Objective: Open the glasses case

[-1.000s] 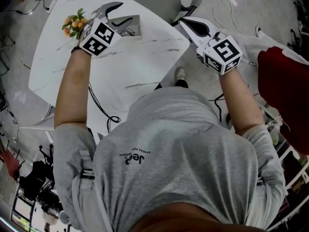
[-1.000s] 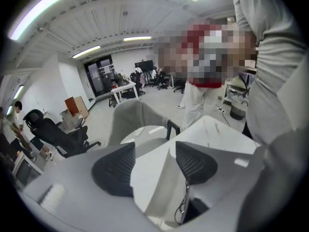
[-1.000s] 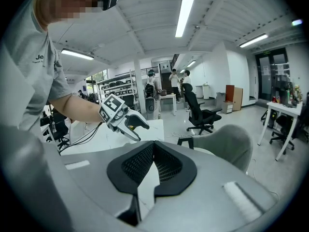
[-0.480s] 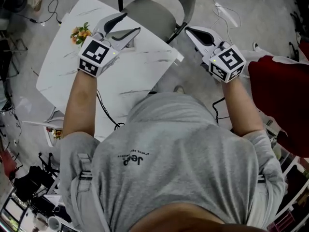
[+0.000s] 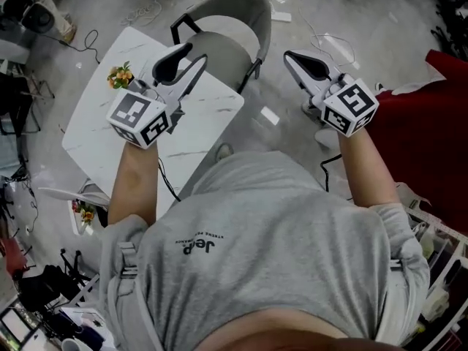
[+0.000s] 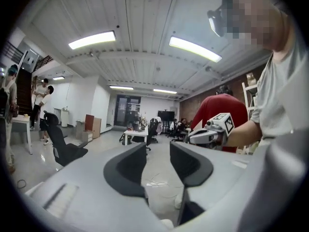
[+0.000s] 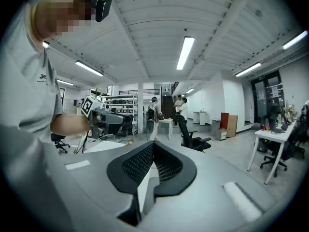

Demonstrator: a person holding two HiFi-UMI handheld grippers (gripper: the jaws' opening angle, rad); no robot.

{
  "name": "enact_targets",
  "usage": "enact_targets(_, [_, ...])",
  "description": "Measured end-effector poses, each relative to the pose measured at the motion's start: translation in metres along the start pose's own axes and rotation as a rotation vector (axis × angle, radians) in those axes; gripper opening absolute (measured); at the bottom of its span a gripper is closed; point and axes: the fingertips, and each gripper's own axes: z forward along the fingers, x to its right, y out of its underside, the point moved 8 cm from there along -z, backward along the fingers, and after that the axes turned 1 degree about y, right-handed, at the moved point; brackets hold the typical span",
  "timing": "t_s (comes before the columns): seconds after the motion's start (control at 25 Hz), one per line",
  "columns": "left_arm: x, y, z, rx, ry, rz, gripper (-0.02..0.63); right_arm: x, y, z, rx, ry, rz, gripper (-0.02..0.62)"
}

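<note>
No glasses case shows in any current view. In the head view both grippers are held high in the air, well above the white marble table. My left gripper hangs over the table's far corner. Its jaws stand apart and are closing, with nothing between them; the left gripper view shows the same gap at the left gripper, with only the room behind. My right gripper is out over the floor, shut and empty, its tips touching in the right gripper view, right gripper. Each gripper points about level and sees the other.
A grey chair stands at the table's far side, and a small bunch of orange flowers sits on the table. Something red is at the right. Cables lie on the floor. Office chairs, desks and people stand farther back.
Both grippers have risen away from the table, which now looks smaller and farther below. The small grey thing by the left gripper one second ago is out of sight. The left jaws have narrowed.
</note>
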Motion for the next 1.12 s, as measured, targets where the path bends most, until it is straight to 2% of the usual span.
enact_targets(0.24, [0.06, -0.035, 0.021, 0.121, 0.028, -0.03, 0.131, 0.014, -0.04, -0.062, 0.073, 0.047, -0.046, 0.002])
enact_targets(0.4, [0.095, -0.046, 0.039, 0.153, 0.085, -0.039, 0.06, 0.024, -0.056, -0.101, 0.094, 0.109, -0.047, 0.002])
enact_targets(0.6, [0.122, -0.052, 0.051, 0.169, 0.143, -0.075, 0.055, 0.032, -0.058, -0.141, 0.119, 0.154, -0.018, 0.001])
enact_targets(0.8, [0.125, -0.059, 0.055, 0.178, 0.133, -0.099, 0.055, 0.037, -0.056, -0.16, 0.107, 0.182, 0.015, 0.001])
enact_targets(1.12, [0.127, -0.065, 0.056, 0.176, 0.125, -0.07, 0.055, 0.041, -0.049, -0.16, 0.098, 0.17, 0.013, 0.0])
